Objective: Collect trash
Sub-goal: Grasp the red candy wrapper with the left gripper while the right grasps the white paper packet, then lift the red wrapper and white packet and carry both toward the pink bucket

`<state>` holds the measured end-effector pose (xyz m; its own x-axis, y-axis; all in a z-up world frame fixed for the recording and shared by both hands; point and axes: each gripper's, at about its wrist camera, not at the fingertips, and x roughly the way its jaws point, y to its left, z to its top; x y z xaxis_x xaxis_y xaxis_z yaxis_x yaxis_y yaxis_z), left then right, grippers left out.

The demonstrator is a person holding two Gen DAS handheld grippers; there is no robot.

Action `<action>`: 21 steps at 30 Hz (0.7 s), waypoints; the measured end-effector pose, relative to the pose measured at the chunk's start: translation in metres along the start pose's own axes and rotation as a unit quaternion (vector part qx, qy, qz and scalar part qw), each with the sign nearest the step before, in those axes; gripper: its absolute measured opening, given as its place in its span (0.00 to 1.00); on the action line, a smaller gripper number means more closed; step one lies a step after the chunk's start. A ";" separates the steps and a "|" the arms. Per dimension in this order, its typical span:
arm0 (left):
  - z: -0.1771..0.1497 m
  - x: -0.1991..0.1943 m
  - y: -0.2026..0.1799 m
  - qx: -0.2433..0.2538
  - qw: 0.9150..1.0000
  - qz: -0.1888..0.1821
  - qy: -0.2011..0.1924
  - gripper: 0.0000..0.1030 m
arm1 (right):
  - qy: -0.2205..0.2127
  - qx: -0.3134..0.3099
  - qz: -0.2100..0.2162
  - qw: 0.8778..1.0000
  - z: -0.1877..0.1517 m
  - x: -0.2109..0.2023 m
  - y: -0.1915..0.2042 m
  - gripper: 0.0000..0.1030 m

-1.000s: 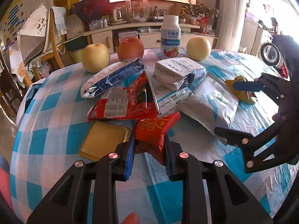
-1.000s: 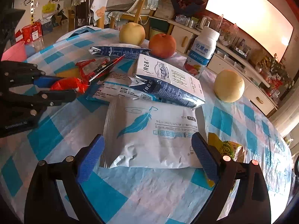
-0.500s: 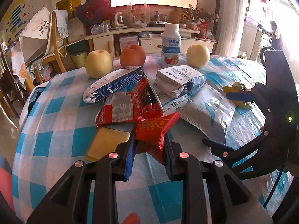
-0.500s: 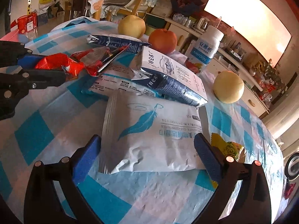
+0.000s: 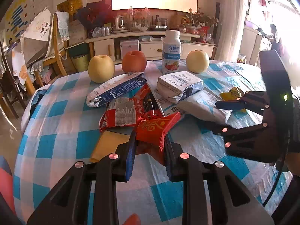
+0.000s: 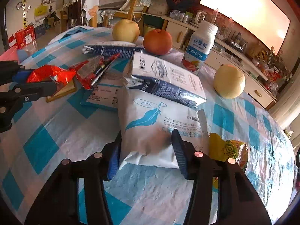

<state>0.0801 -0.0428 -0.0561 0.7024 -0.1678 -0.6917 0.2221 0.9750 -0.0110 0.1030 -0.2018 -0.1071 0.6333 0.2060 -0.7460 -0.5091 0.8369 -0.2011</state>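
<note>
While clamped by the left gripper [image 5: 149, 142], a red wrapper [image 5: 155, 129] is held | white feather pouch [image 6: 159, 123] apparently pinched by the just-closing right gripper [image 6: 146, 150].

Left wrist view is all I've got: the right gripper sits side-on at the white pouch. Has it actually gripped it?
Observer: Yes. The right wrist view shows that the right gripper has just been closing its jaws, and both pads now pinch the near end of the white pouch.
Operator: Is the yellow wrapper caught too?
Observer: No. The yellow wrapper lies outside the jaws, not between the pads.
</note>
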 end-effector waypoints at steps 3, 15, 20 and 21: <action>0.000 -0.003 0.003 -0.003 1.000 0.000 -0.004 0.27 | -0.018 0.003 0.010 1.000 0.003 -0.011 -0.002 0.34; 0.005 -0.007 0.008 -0.009 1.000 -0.001 -0.014 0.28 | -0.087 0.069 0.069 0.991 0.010 -0.055 -0.022 0.24; 0.008 -0.012 0.011 -0.013 1.000 -0.001 -0.022 0.28 | -0.112 0.092 0.088 0.985 0.012 -0.071 -0.027 0.21; 0.008 -0.013 0.012 -0.014 1.000 -0.001 -0.023 0.28 | -0.116 0.094 0.086 0.985 0.013 -0.073 -0.027 0.21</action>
<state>0.0787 -0.0302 -0.0415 0.7324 -0.1758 -0.6578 0.2051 0.9782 -0.0332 0.0781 -0.2325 -0.0393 0.6734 0.4455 -0.5899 -0.5179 0.8538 0.0536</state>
